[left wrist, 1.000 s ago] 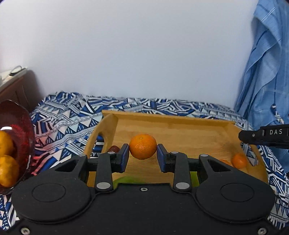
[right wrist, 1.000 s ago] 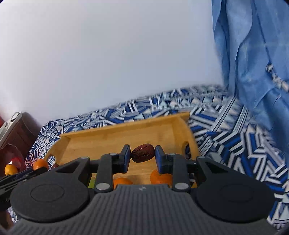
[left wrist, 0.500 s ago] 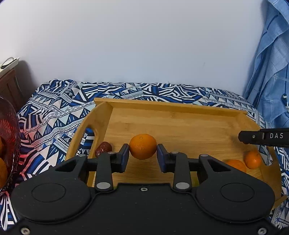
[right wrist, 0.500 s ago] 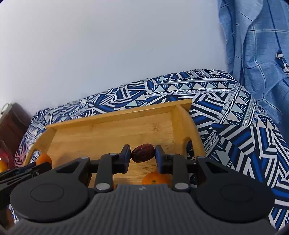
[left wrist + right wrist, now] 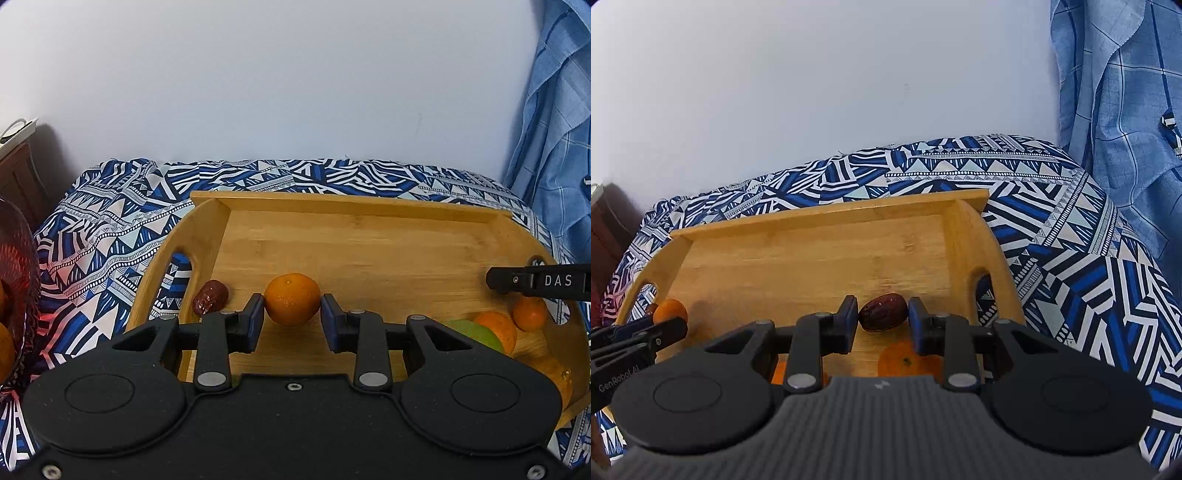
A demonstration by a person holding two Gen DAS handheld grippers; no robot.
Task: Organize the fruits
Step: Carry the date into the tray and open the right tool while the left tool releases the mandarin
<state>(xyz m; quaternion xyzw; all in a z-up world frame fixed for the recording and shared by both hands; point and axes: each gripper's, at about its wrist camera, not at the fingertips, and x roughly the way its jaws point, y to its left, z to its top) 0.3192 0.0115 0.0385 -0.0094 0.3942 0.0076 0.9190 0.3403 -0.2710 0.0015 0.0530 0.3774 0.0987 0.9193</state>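
Left wrist view. The left gripper [image 5: 291, 319] pinches a mandarin [image 5: 291, 299] between its two blue pads, jaws pressed against the fruit's sides at about its widest girth; the fruit appears to hang above the floor of the wooden tray [image 5: 369, 210], not resting on it. A grip at the widest part is judged sensible, since a round skin would slip out of a higher or lower bite. At 9 o'clock of the mandarin a loose date [image 5: 209, 296] lies by the tray's left handle slot. At 3 o'clock, in the tray's right near corner, sit a green fruit [image 5: 476, 332] and further mandarins [image 5: 529, 313], touching one another. A red glass bowl [image 5: 20, 280] holding orange fruit stands at the far 9 o'clock edge, off the tray on the patterned cloth [image 5: 110, 229]; judged the likely place for the mandarins.

Right wrist view. The right gripper [image 5: 882, 319] pinches a held date [image 5: 882, 316] lengthwise between its pads, jaws closed on its two ends, over the tray's right end near the handle slot. Below it, at 6 o'clock, an orange fruit [image 5: 905, 360] lies partly hidden by the gripper body. The left gripper's tip shows at 9 o'clock with its mandarin.
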